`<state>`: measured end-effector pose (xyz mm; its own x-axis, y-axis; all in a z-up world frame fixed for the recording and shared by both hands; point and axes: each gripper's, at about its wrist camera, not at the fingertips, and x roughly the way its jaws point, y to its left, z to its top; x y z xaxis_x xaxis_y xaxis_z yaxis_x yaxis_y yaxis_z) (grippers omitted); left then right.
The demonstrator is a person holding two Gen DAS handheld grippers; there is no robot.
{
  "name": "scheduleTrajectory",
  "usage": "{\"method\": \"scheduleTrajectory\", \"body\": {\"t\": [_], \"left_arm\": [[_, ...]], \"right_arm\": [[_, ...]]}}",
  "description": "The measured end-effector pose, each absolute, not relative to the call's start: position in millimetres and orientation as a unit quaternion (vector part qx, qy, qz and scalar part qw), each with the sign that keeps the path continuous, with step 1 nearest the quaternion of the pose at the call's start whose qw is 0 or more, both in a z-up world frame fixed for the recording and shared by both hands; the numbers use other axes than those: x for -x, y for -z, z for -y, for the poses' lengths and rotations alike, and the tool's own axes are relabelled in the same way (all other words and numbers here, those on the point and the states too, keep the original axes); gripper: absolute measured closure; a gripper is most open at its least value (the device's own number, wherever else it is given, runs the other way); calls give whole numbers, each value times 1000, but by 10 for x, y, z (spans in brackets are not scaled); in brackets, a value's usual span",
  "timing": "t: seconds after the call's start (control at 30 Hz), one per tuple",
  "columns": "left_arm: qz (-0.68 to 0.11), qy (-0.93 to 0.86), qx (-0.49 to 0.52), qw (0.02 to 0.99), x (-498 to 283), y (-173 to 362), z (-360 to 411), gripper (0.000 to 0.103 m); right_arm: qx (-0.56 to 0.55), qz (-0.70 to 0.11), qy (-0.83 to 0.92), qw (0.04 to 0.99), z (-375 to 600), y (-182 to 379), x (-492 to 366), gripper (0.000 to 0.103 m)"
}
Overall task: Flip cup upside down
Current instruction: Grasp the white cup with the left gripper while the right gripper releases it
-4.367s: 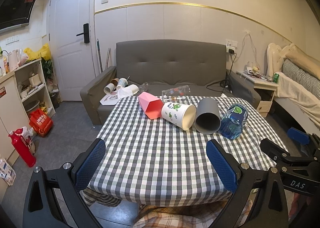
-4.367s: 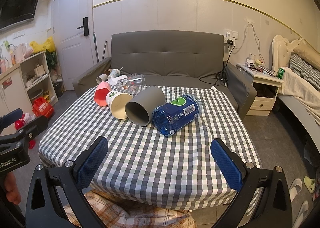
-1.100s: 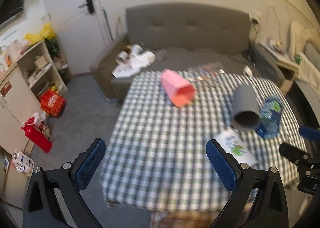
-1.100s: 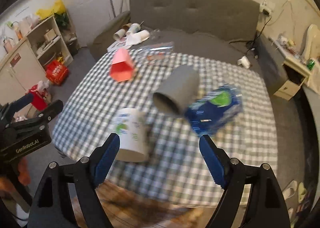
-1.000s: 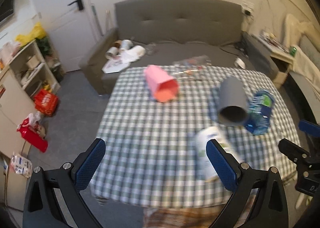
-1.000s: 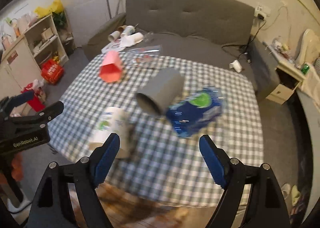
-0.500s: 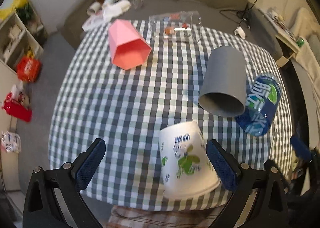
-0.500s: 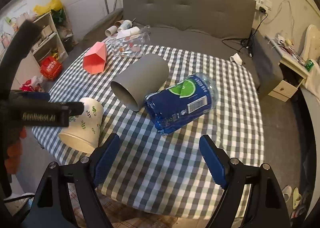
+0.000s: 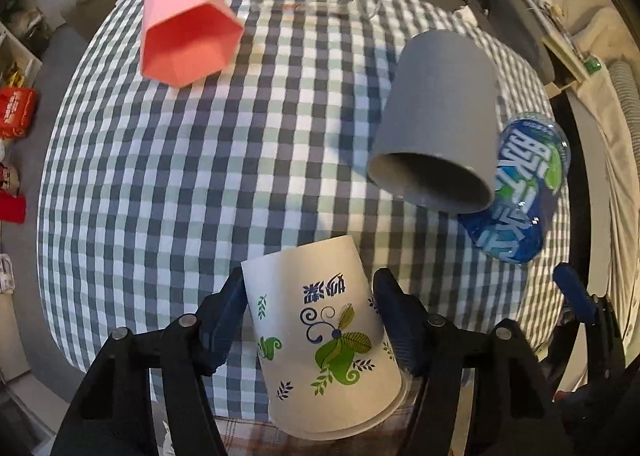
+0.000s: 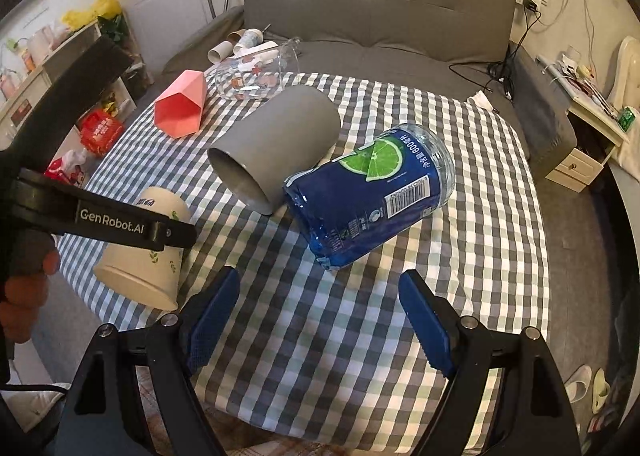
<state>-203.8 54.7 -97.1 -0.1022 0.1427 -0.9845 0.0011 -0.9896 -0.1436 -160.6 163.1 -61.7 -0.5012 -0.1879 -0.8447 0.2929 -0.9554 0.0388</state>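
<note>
Left claw [image 9: 310, 306] grips the lying paper cup [image 9: 324, 340] between its pads.

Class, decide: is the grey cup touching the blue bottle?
Touching. In the right wrist view the grey cup's rim presses against the blue bottle's crumpled end, no tablecloth showing between.

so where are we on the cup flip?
Done: left gripper is shut on the white paper cup near the table's front edge. In hand: cup lies tilted, rim toward the camera, not yet inverted. Left: turn it rim-down onto the checked cloth. Right gripper is open, empty.
</note>
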Motion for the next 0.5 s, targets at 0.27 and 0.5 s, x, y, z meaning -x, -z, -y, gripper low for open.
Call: {"method": "scheduleTrajectory", "body": {"t": [0.27, 0.5], "left_arm": [[41, -789, 611, 59, 1965, 549, -404, 38], [-7, -870, 493, 27, 1884, 274, -391, 38]], "right_arm": [[-472, -57, 869, 139, -1591, 555, 1499, 21], [-458, -61, 877, 136, -1582, 498, 1384, 21]]}}
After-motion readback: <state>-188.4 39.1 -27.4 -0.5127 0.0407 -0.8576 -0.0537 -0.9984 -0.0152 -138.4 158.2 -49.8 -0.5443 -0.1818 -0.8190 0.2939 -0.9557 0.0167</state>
